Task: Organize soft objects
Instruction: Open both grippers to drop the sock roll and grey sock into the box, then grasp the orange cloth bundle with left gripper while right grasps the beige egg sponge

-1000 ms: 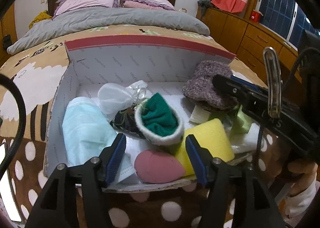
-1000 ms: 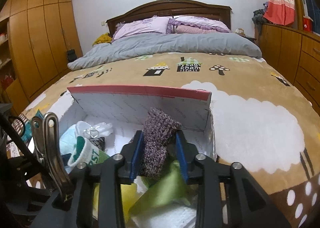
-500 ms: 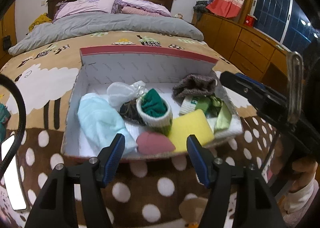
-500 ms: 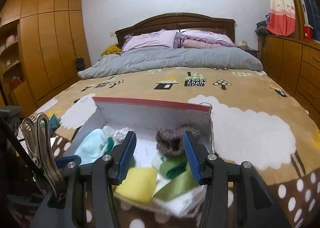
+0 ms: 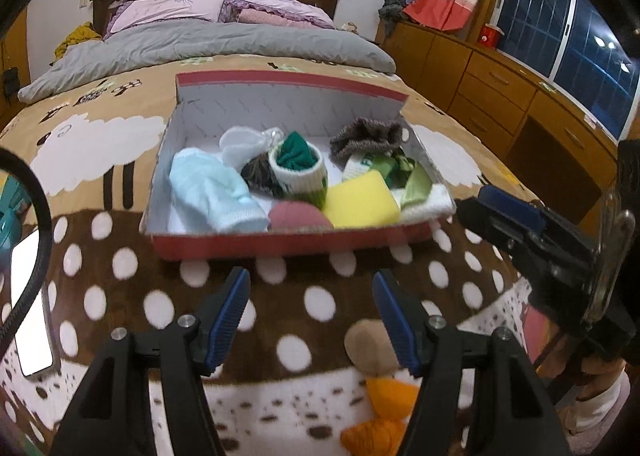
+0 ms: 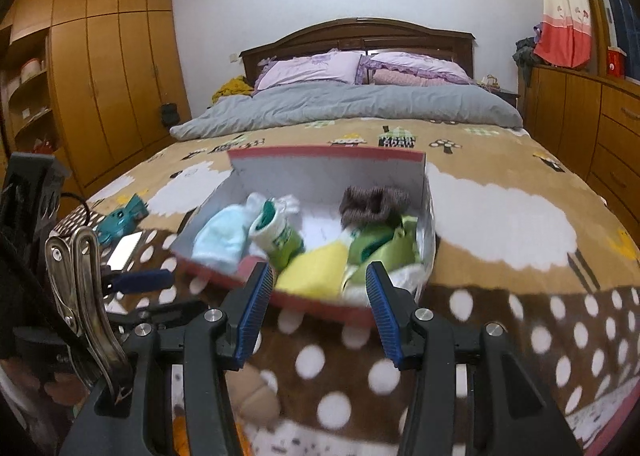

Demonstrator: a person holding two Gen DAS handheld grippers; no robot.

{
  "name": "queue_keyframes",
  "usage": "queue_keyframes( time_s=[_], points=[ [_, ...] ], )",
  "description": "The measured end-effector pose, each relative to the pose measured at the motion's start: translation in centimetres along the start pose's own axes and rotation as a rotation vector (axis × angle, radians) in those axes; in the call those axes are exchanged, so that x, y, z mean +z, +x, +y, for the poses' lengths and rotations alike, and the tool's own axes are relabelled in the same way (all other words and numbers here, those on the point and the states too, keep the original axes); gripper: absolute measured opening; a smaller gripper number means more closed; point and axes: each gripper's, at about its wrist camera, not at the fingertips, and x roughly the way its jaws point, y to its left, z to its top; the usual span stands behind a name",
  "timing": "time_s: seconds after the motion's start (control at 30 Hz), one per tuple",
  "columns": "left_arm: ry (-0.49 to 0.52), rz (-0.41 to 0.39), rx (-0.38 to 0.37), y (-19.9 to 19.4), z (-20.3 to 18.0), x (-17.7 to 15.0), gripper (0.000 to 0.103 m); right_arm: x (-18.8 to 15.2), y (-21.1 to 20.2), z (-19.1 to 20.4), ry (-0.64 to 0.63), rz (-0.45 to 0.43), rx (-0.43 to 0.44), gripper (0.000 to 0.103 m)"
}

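Left wrist view first: your left gripper [image 5: 311,298] has its blue pads [image 5: 230,312] apart with nothing between them, only the brown dotted blanket [image 5: 280,296] beneath. Just beyond the fingertips lies the red-edged box [image 5: 280,244], its near wall facing you and apart from the pads. Inside it, straight ahead of the fingers, sit a pink sponge [image 5: 298,215] and a yellow sponge [image 5: 360,201] against the near wall. Ahead and to the left of the left finger lies a pale blue sock [image 5: 212,187]. Behind the sponges stands a white-and-green rolled sock [image 5: 298,167], with a white mesh pouch [image 5: 244,141] farther back. Toward the far right corner lies a fuzzy brown sock [image 5: 366,135], with green fabric [image 5: 404,175] in front of it. Off to the right of your fingers, the other gripper reaches in from the side.

Right wrist view: your right gripper [image 6: 318,304] also stands with its pads [image 6: 254,306] apart; its jaws have just been opening, and nothing is between them now. The box's near corner shows in the gap between the fingertips, with the yellow sponge and green fabric just past it. The fuzzy brown sock rests farther ahead at the box's back, clear of the fingers. To the left of your fingers a teal object [image 6: 122,217] and a phone [image 6: 124,250] lie on the blanket.
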Motion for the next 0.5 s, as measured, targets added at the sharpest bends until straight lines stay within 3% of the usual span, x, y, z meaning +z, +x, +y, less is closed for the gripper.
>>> queue_keyframes(
  time_s=[0.5],
  points=[
    [0.014,0.088,-0.054,-1.1,-1.0,-5.0,0.068,-4.0,-2.7,1.6,0.019,0.034,0.005,0.050]
  ],
)
